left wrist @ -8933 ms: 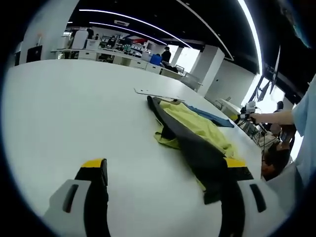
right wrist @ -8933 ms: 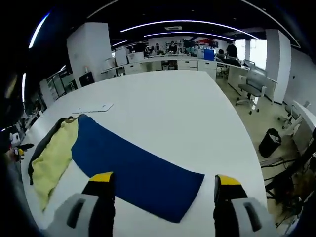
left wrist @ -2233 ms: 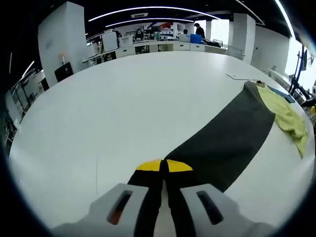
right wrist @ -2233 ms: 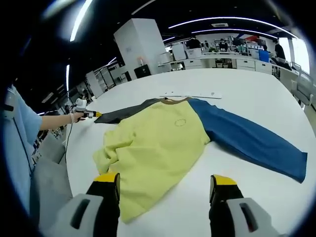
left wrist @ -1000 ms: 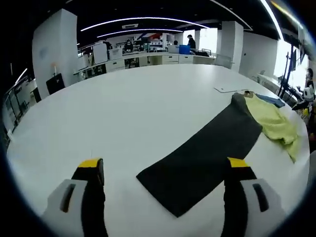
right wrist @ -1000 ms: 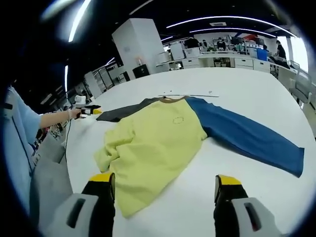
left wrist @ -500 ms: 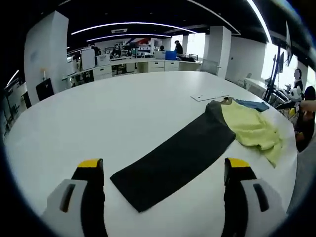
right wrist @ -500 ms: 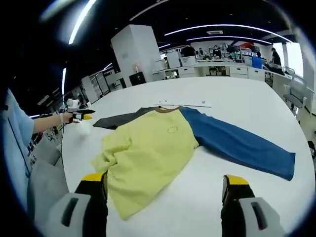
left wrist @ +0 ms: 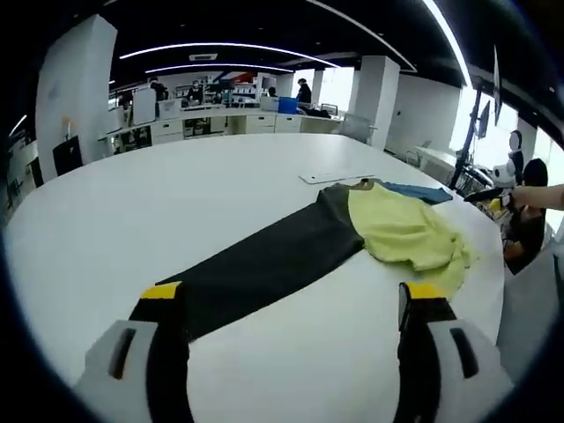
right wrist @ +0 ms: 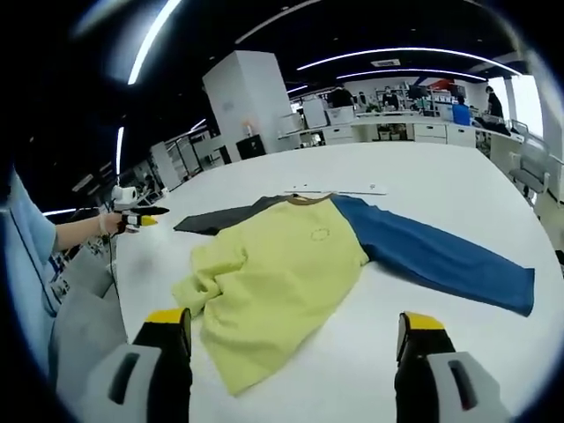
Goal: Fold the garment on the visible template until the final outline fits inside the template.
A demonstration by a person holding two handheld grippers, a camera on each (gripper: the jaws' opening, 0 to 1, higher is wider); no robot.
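Yellow garment (right wrist: 282,282): lying spread at the desk's (right wrist: 423,189) centre, black sleeve (left wrist: 264,264) reaching toward 9 o'clock, blue sleeve (right wrist: 432,256) toward 3 o'clock.
Left tongs (left wrist: 286,304): gaping wide, holding nothing.
Right tongs (right wrist: 295,330): gaping wide, holding nothing.

The garment (right wrist: 291,273) lies spread on the white table, a long-sleeved top with a yellow-green body, one dark grey sleeve (left wrist: 264,264) stretched out flat and one blue sleeve (right wrist: 441,260) stretched the opposite way. Its body is rumpled and bunched along the hem, collar pointing at the thin white template (right wrist: 339,189), which lies flat just beyond the neckline.
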